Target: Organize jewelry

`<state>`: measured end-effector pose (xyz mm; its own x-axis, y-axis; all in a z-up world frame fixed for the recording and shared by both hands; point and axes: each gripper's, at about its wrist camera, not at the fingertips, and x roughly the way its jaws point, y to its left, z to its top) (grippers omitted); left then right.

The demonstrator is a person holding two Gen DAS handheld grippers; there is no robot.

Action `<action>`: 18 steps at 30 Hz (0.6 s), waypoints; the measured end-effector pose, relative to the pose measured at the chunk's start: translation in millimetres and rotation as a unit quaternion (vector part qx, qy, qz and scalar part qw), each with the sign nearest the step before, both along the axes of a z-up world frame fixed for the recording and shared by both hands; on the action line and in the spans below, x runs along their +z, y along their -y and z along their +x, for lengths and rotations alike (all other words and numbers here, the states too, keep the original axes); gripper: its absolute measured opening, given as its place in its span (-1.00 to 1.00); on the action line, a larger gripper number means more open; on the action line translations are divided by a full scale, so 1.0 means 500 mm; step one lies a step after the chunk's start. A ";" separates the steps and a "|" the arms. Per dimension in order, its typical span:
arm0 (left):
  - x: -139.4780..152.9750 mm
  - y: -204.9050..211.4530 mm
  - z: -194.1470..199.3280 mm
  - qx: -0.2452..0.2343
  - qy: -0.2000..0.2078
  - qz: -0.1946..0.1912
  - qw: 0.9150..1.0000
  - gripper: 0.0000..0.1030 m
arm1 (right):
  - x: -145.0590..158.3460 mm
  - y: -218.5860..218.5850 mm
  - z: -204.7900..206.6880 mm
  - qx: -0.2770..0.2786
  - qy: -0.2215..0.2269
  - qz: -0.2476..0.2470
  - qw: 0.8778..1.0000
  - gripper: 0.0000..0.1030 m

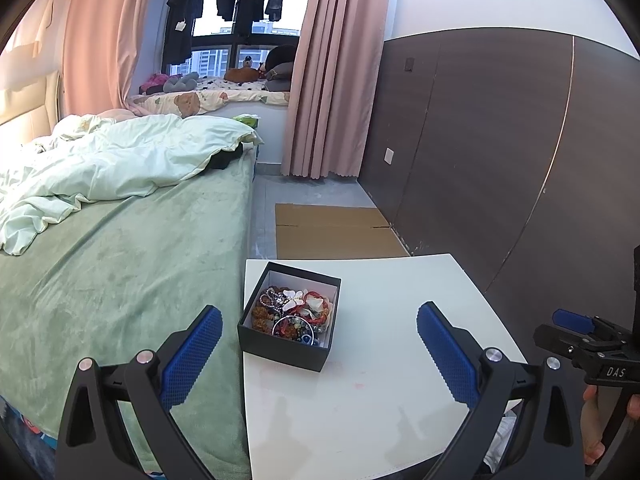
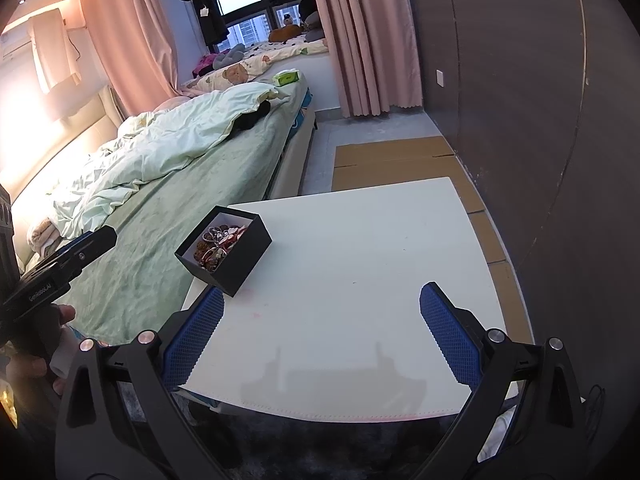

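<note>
Black jewelry box [image 1: 289, 316] on white table [image 1: 400, 320] | green bed [image 1: 120, 260] beside | left tool [image 1: 319, 356], right tool [image 2: 322, 334] wide open, empty

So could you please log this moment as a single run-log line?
left tool: open, empty | right tool: open, empty | black box: lidless, jewelry heaped inside, near bed-side edge of white table | grasp: not yet
</note>
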<state>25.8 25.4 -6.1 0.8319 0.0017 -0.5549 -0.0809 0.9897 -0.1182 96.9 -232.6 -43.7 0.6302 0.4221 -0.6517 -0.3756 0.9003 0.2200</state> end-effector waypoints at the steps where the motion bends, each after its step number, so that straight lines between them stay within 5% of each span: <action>1: 0.001 0.001 0.000 0.001 0.000 0.000 1.000 0.84 | 0.000 0.000 0.000 0.000 0.000 -0.001 1.000 0.90; 18: 0.003 0.001 0.008 0.004 -0.008 -0.004 1.000 0.84 | 0.000 0.005 0.002 -0.001 0.001 0.000 1.000 0.90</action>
<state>29.9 24.9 -4.4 0.8226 0.0033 -0.5685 -0.0898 0.9882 -0.1242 97.7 -235.0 -43.6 0.6323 0.4205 -0.6506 -0.3745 0.9011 0.2185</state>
